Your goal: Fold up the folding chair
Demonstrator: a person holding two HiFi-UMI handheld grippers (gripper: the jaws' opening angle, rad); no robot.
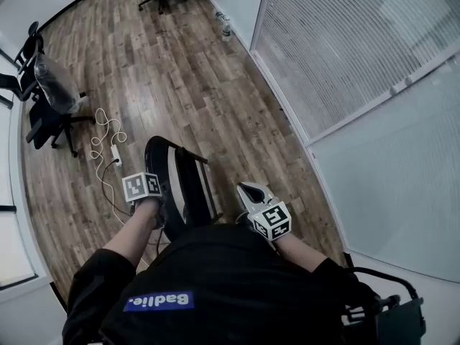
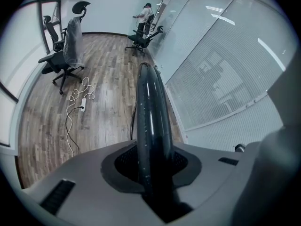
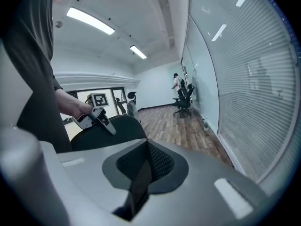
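The black folding chair (image 1: 188, 187) stands on the wood floor right in front of me, its seat and back close together and seen edge-on. My left gripper (image 1: 159, 210) points steeply down and is shut on the chair's glossy black edge (image 2: 149, 121), which runs straight up between its jaws in the left gripper view. My right gripper (image 1: 251, 192) hangs in the air to the right of the chair, apart from it. Its jaws are shut with nothing between them (image 3: 141, 173). The right gripper view also shows the left gripper (image 3: 97, 115) on the chair's dark back (image 3: 113, 130).
A glass wall with blinds (image 1: 345, 49) runs close along the right. An office chair wrapped in plastic (image 1: 52, 95) and a power strip with a white cable (image 1: 109, 148) lie to the left. Another black chair (image 1: 384, 311) is at my lower right. A person (image 2: 146, 14) stands far off.
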